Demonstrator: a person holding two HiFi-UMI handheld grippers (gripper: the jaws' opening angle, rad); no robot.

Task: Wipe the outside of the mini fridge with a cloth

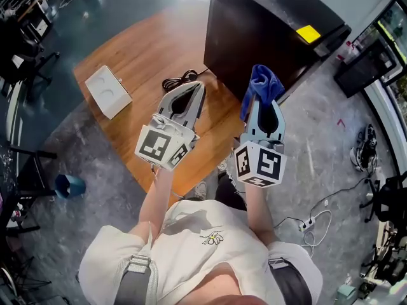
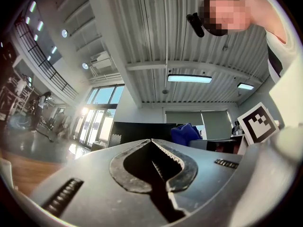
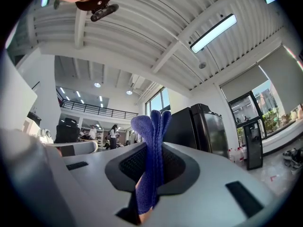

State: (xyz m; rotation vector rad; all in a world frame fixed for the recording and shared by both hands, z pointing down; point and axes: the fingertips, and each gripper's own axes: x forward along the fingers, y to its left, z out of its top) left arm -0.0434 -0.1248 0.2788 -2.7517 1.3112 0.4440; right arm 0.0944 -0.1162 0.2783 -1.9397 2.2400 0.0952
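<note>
Holding a blue terry cloth (image 1: 262, 86) in the right gripper (image 1: 261, 107), close in front of the black mini fridge (image 1: 267, 37).

The jaws are clamped on the cloth's lower folds and the rest bunches upright above them; whether it touches the fridge cannot be told. A yellow square note (image 1: 308, 33) lies on the fridge top. The left gripper (image 1: 197, 89), jaws closed tip to tip with nothing between them, hangs over the brown wooden table (image 1: 140, 56) near a coiled black cable (image 1: 180, 79). A white rectangular box (image 1: 108, 91) sits well apart on the table's left side.
</note>
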